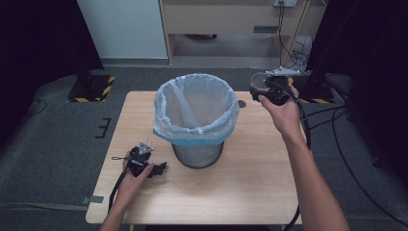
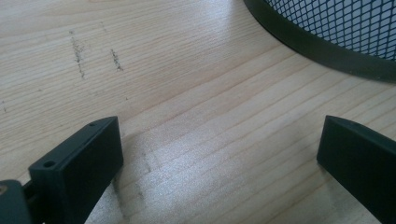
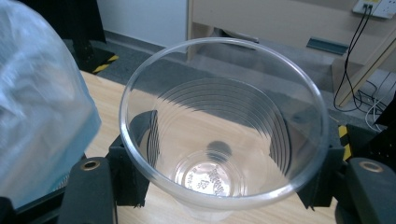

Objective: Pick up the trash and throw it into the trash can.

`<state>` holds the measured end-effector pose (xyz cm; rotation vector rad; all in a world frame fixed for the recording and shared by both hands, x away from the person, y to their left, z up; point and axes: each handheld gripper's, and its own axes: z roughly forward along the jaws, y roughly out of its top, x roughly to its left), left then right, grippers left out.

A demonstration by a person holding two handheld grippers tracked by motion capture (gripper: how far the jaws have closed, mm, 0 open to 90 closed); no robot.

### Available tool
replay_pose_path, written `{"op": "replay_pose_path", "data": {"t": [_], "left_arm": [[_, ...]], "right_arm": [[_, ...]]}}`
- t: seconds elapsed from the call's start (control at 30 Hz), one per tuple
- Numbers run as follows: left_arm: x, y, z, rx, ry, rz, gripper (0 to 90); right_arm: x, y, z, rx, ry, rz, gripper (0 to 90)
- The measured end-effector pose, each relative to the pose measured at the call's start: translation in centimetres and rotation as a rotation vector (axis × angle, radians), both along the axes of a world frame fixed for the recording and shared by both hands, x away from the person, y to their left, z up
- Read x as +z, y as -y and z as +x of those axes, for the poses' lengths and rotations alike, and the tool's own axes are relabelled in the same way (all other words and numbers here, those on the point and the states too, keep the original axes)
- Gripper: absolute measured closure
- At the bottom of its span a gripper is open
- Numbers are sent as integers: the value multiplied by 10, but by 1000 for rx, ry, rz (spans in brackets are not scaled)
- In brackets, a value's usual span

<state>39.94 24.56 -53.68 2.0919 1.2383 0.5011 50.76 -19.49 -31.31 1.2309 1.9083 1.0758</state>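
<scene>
Pale wood table (image 1: pixel 250 192) on grey carpet floor (image 1: pixel 57 139), dark curtains (image 1: pixel 33 33) beside.

A wooden table (image 1: pixel 250 183) fills the centre of the frame, and a mesh bin (image 1: pixel 197 154) lined with a pale blue bag (image 1: pixel 196 108) stands at its middle. At lower left, the left gripper (image 1: pixel 161 168) rests on the tabletop, near the bin's base. At upper right, beside the bag's rim, a hand holds the right gripper (image 1: pixel 255 89) above the table's far edge.
</scene>
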Motion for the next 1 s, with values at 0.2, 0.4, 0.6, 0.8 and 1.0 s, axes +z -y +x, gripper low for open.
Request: {"op": "replay_pose_path", "data": {"t": [0.2,0.4,0.6,0.8,1.0], "left_arm": [[0,0,0,0,0,0,0],[0,0,0,0,0,0,0],[0,0,0,0,0,0,0],[0,0,0,-1,0,0,0],[0,0,0,-1,1,-1,0]], "right_arm": [[16,-6,0,3,15,31,328],[28,-17,0,18,32,24,326],[43,-27,0,24,48,9,326],[55,-35,0,32,62,6,325],[63,-43,-4,46,78,13,325]]}}
